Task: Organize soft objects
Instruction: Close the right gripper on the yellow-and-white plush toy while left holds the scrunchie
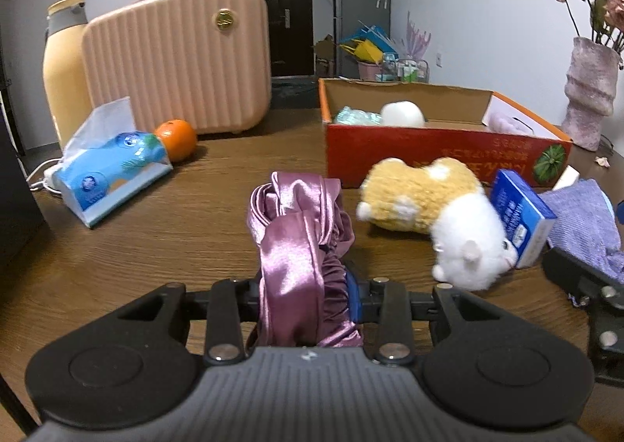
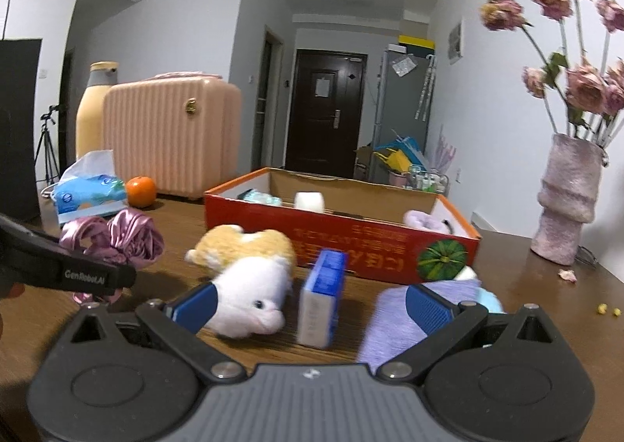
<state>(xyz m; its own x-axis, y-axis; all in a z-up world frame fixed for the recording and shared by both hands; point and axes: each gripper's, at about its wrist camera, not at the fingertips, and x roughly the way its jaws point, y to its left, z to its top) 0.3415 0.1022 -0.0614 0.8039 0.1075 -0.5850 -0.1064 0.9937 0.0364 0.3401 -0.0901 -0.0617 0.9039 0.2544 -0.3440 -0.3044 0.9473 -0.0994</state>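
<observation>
My left gripper (image 1: 302,297) is shut on a purple satin cloth (image 1: 300,243), which bunches up on the wooden table (image 1: 195,216); the cloth also shows in the right wrist view (image 2: 117,235). My right gripper (image 2: 312,303) is open, its blue pads either side of a plush hamster (image 2: 249,278) and a blue box (image 2: 321,301). The hamster (image 1: 433,212) lies in front of a red cardboard box (image 1: 429,149) that holds several soft items. A lavender cloth (image 2: 394,321) lies under the right finger.
A pink suitcase (image 1: 179,56), a yellow bottle (image 1: 64,79), a tissue pack (image 1: 109,173) and an orange (image 1: 175,140) stand at the back left. A vase of dried flowers (image 2: 565,204) stands at the right, past the red box (image 2: 351,239).
</observation>
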